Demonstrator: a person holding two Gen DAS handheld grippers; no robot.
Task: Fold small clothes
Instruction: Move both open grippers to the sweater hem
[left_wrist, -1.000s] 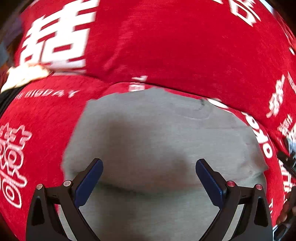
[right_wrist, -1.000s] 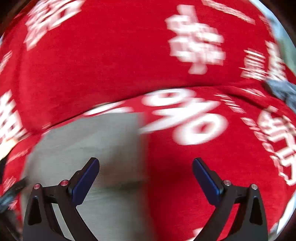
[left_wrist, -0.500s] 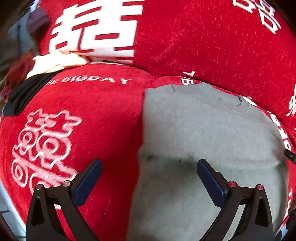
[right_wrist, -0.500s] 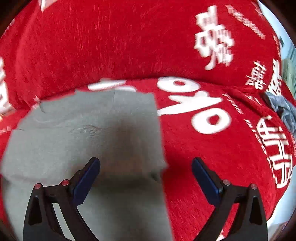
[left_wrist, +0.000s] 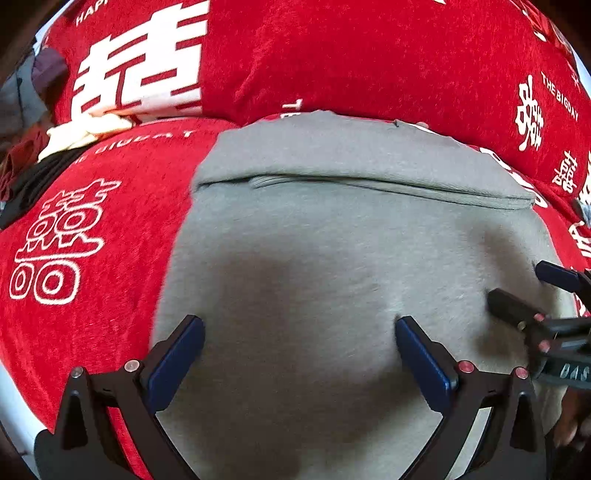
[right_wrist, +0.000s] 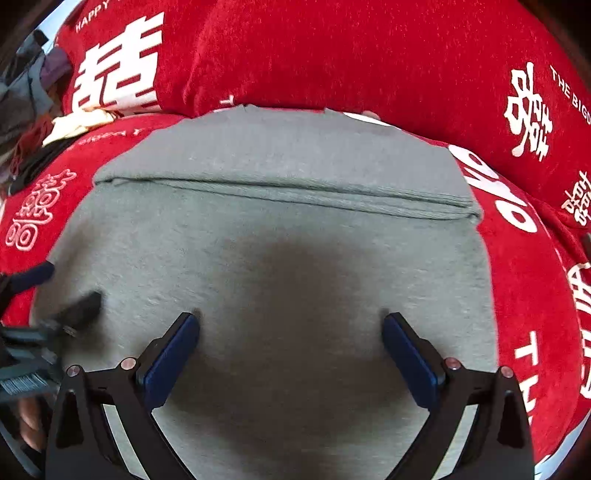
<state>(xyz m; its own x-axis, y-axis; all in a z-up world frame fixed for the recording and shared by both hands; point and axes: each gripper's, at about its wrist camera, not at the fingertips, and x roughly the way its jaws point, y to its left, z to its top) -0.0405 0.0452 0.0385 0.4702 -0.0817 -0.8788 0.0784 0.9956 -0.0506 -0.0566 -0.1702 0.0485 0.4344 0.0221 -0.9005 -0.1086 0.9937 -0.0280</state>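
Note:
A grey garment (left_wrist: 332, 240) lies flat on the red seat, with a folded edge running across its far part (right_wrist: 288, 195). My left gripper (left_wrist: 299, 328) is open, its blue-padded fingertips resting on the grey cloth near its left side. My right gripper (right_wrist: 290, 325) is open too, both tips pressing down on the middle of the garment. The right gripper (left_wrist: 524, 291) shows at the right edge of the left wrist view, and the left gripper (right_wrist: 62, 291) at the left edge of the right wrist view.
The red sofa cover (left_wrist: 92, 240) with white characters spreads all around, with a red back cushion (right_wrist: 332, 55) behind the garment. A pile of other clothes, cream, black and dark red (left_wrist: 55, 147), lies at the far left.
Both grippers have swung over the grey garment and come down onto it. The far part of the garment now lies folded over, showing a seam line across.

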